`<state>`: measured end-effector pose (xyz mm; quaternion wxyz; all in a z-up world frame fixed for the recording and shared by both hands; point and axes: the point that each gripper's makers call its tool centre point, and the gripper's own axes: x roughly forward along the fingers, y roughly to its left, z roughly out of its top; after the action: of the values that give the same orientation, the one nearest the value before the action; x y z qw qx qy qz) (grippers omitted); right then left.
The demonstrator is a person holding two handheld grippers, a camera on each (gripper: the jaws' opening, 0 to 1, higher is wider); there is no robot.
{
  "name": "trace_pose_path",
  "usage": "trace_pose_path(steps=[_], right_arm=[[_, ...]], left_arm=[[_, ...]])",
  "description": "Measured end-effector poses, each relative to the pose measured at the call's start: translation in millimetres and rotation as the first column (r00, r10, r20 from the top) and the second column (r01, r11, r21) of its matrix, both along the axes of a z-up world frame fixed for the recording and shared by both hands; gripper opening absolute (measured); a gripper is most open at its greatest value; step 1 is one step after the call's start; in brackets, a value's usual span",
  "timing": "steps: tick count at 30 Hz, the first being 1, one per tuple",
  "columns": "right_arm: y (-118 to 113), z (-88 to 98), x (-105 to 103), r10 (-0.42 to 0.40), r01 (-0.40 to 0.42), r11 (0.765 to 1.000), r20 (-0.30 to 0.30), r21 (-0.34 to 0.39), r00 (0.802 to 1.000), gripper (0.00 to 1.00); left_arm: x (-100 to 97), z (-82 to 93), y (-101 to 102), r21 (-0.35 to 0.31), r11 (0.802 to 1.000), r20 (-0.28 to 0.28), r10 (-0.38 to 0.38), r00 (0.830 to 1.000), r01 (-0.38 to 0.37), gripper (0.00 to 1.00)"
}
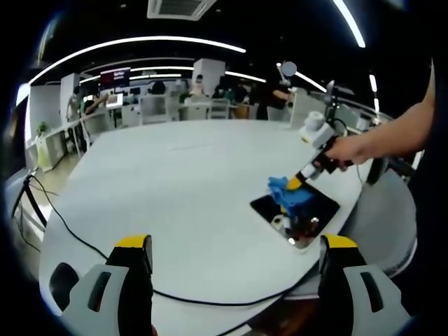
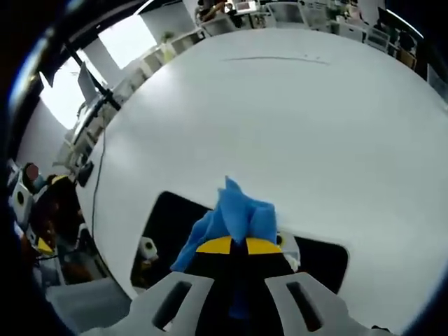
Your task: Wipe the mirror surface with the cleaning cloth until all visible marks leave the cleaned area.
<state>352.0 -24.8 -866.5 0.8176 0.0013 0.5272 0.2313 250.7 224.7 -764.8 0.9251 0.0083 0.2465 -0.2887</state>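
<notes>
Risk-wise: the left tongs [image 1: 236, 262] are held wide open with nothing gripped, near side of the white worktop [image 1: 175, 182]. Further right, the mirror [image 1: 294, 208] sits close to the worktop's right edge, so it could get shoved off. The right tongs [image 2: 233, 245] are clamped on the blue cleaning cloth [image 2: 234, 217], which is bunched, so marks could be missed.

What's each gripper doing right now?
Left gripper: open, empty, above the table.
Right gripper: shut on the cloth, over the mirror.
</notes>
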Motion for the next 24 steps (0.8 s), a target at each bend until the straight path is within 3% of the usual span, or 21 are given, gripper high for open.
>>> trace_pose_path(steps=[7,24], right_arm=[[-2,0.2,-2,-0.004,0.004,1.000,-0.015,-0.005,1.000,0.00],[-34,-0.1,-3,-0.022,0.021,0.999,-0.024,-0.037,0.999,0.00]], left_arm=[[1.9,2.0,-1,0.001,1.000,0.006,-0.004,1.000,0.004,1.00],[4.9,2.0,0,0.010,1.000,0.008,-0.009,1.000,0.009,1.00]])
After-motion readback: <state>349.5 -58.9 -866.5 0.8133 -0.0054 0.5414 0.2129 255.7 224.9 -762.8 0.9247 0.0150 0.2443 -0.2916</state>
